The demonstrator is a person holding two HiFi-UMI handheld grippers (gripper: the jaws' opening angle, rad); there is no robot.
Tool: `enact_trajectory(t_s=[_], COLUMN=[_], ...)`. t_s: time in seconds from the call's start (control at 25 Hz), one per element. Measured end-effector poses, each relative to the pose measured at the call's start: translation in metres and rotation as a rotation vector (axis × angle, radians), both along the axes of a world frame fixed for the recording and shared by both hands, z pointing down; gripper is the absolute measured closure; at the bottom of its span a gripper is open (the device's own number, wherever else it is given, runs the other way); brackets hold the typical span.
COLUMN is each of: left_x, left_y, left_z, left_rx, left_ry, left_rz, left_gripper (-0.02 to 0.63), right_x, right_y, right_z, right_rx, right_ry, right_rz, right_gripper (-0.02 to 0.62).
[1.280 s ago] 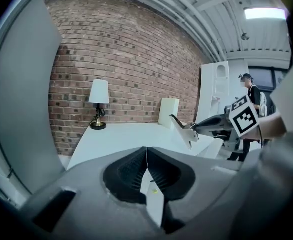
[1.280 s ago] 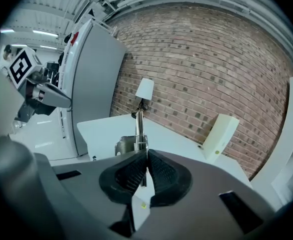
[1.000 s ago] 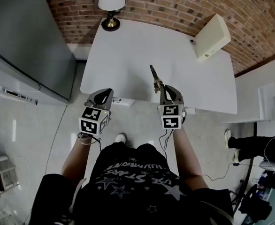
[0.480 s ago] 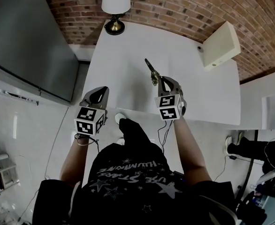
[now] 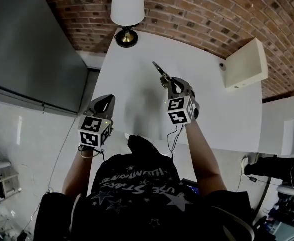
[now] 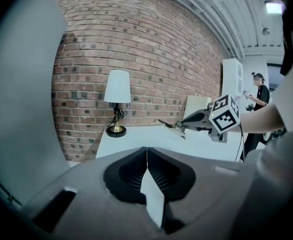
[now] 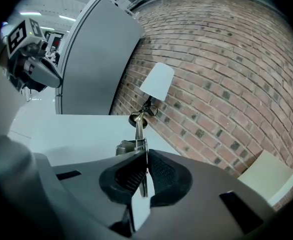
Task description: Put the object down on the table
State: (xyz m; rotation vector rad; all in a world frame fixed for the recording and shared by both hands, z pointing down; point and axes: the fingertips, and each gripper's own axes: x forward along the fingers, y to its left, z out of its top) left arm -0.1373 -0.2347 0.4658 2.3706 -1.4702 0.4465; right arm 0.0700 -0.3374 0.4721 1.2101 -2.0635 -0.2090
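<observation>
My right gripper (image 5: 170, 83) hangs over the middle of the white table (image 5: 132, 79), shut on a slim metal tool (image 5: 160, 73) that sticks forward and left out of the jaws. In the right gripper view the metal tool (image 7: 139, 130) rises from between the closed pads (image 7: 158, 170), pointing at the lamp. From the left gripper view the metal tool (image 6: 169, 124) shows above the table, apart from its surface. The left gripper (image 5: 106, 101) is shut with nothing in it, beside the table's near left edge.
A white-shaded lamp (image 5: 127, 8) with a brass base stands at the table's far left corner. A cream box (image 5: 245, 64) sits at the far right corner. A grey cabinet (image 5: 26, 49) rises left of the table, a brick wall (image 5: 197, 14) behind it.
The person has stepped closer to the table. My right gripper has carried the metal tool further out over the tabletop. The left gripper has stayed by the near left edge.
</observation>
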Motion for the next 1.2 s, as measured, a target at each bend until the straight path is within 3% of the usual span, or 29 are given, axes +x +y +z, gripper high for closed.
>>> enact_trajectory(t_s=[0.4, 0.92, 1.2], left_x=[-0.006, -0.027, -0.03], left_y=[-0.069, -0.135, -0.154], left_z=[-0.001, 0.016, 0.034], left_rx=[-0.01, -0.046, -0.08], left_ry=[-0.01, -0.006, 0.007], left_rz=[-0.022, -0.083, -0.114], left_gripper=[0.586, 0.586, 0.586], right_x=[-0.014, -0.054, -0.057], right_y=[-0.082, -0.173, -0.203], right_z=[0.013, 0.047, 0.074], right_rx=[0.025, 0.158, 0.158], right_ry=[0.143, 0.446, 0.527], right_rz=[-0.12, -0.336, -0.365], right_gripper=[0.583, 0.583, 0.583])
